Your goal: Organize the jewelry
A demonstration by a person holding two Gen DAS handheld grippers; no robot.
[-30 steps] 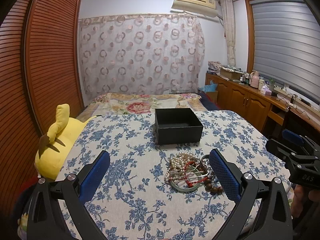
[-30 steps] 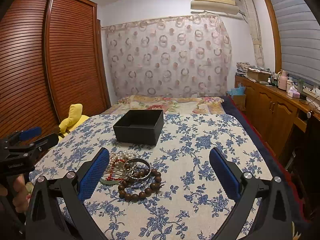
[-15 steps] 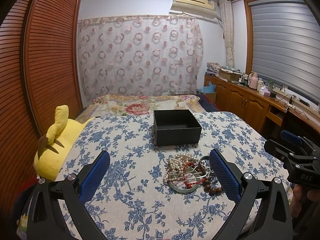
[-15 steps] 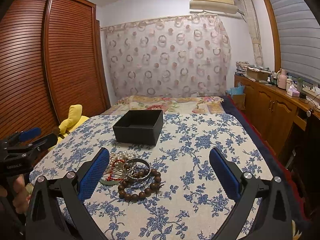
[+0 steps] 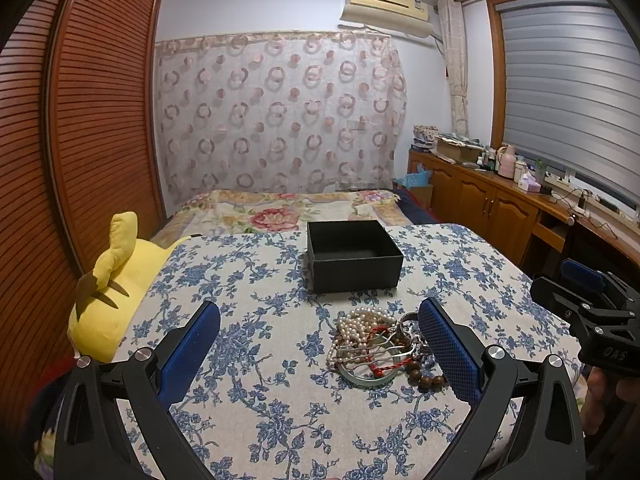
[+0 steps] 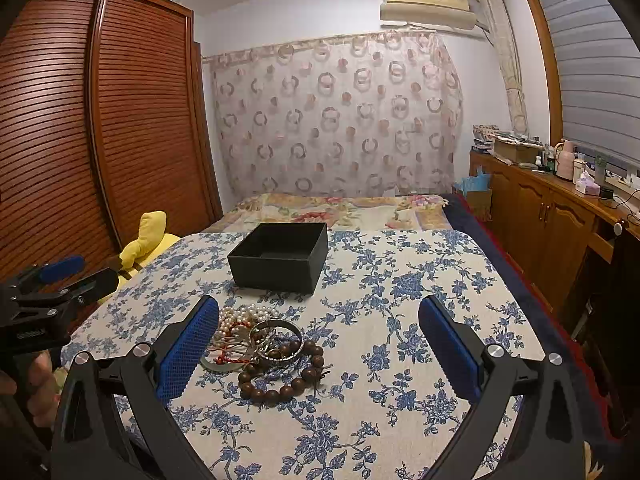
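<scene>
A pile of jewelry (image 5: pixel 374 344) lies on the blue-flowered tablecloth: a pearl necklace (image 6: pixel 244 316), a silver bangle (image 6: pixel 276 340), a brown wooden bead bracelet (image 6: pixel 284 376) and a red cord. An open, empty black box (image 5: pixel 354 254) stands just behind the pile, and it also shows in the right wrist view (image 6: pixel 280 256). My left gripper (image 5: pixel 320 344) is open and empty, above the table's near edge, left of the pile. My right gripper (image 6: pixel 318 346) is open and empty, right of the pile.
A yellow plush toy (image 5: pixel 114 280) lies at the table's left edge. A bed with a floral cover (image 5: pixel 288 210) is behind the table. Wooden cabinets (image 6: pixel 548 224) with clutter run along the right wall, a slatted wardrobe (image 5: pixel 80 140) along the left.
Both grippers have shifted only slightly; the box and jewelry have not moved. Both stay open.
</scene>
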